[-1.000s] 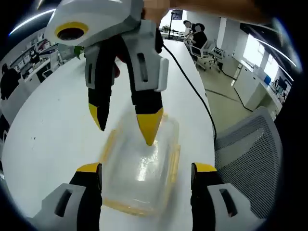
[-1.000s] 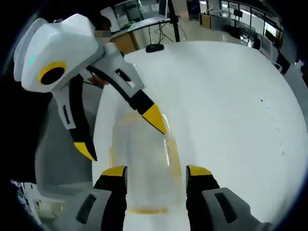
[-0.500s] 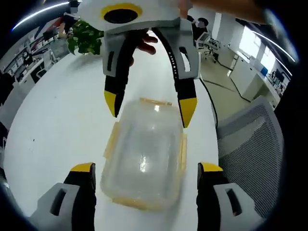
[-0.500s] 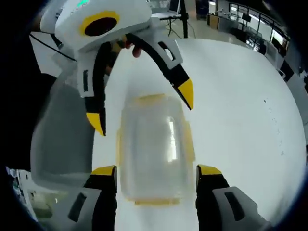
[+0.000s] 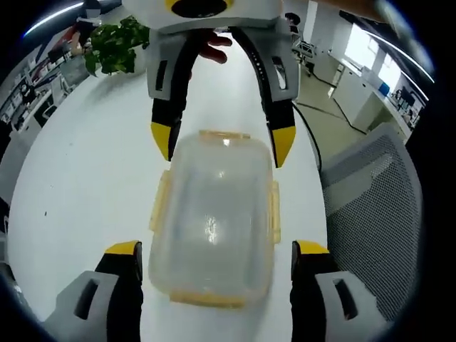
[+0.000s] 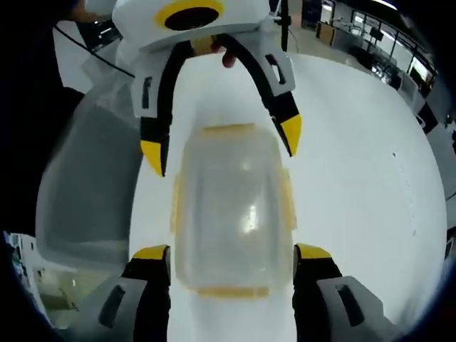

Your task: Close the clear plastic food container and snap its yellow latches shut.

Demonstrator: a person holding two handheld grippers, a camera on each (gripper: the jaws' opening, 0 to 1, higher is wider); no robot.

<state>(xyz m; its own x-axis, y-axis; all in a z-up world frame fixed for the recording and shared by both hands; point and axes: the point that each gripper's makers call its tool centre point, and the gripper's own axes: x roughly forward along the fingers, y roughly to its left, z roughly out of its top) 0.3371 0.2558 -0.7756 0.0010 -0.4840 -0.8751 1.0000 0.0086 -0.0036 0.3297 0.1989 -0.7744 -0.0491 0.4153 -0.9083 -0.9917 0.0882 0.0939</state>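
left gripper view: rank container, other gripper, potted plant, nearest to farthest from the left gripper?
1. Container, on the white table between the left gripper's open jaws.
2. Right gripper, facing it, tips astride the container's far end.
3. Potted plant, far back on the table, upper left.

Bright, even indoor light; windows (image 5: 370, 53) blow out white. Glare spots sit on the clear plastic food container (image 5: 211, 221). Fisheye bending smears the edges.

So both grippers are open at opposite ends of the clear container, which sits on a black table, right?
Not black: the table is white, as the left gripper view shows. The rest holds: left gripper and right gripper are open at opposite ends of the clear container.
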